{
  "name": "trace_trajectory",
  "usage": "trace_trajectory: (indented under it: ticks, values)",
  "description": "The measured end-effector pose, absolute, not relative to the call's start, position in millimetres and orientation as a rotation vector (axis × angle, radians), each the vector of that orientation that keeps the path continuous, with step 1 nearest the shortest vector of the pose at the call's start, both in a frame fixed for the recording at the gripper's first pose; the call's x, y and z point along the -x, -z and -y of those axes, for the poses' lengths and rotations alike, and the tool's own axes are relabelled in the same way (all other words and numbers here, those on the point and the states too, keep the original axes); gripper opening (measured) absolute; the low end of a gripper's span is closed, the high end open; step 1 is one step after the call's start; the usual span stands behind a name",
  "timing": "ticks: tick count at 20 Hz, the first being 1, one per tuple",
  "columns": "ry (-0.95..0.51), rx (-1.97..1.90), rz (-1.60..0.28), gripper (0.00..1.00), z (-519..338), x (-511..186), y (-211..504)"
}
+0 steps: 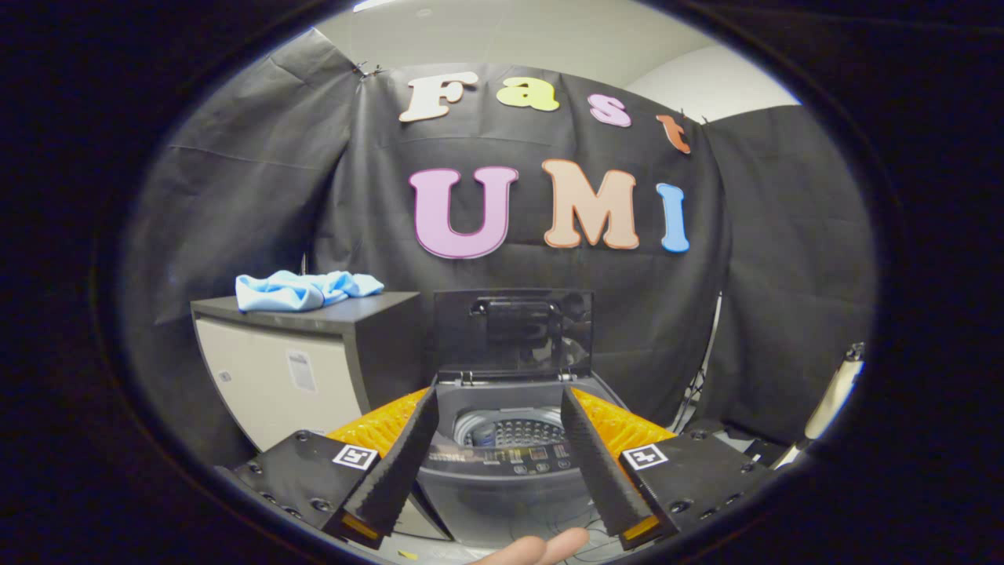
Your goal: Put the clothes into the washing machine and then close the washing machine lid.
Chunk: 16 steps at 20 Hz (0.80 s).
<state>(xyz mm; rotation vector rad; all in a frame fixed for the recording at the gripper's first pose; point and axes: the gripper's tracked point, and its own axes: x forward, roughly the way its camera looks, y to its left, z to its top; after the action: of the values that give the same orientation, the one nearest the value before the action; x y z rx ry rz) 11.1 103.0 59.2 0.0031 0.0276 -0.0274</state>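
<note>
A crumpled light-blue cloth (pixel 302 289) lies in soft folds on top of a dark boxy cabinet (pixel 314 361), left of the washing machine (pixel 502 463). Its glossy lid (pixel 514 329) stands upright, showing the perforated metal drum (pixel 514 430). The claw (pixel 500 439) is spread apart, empty, framing the machine. A fingertip (pixel 541 548) shows below.

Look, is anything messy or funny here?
Just the crumpled light-blue cloth, heaped on the dark cabinet beside the grey washing machine, whose lid stands open. The open gripper holds nothing.
</note>
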Motion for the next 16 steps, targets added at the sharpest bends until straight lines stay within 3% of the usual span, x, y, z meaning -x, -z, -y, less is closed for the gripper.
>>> trace_trajectory:
  ticks: [11,16]
  values:
    - [-0.127,-0.020,0.106,0.97,-273.8,-100.9,-190.9]
    - [-0.226,0.001,-0.044,0.97,-362.6,-166.8,-173.2]
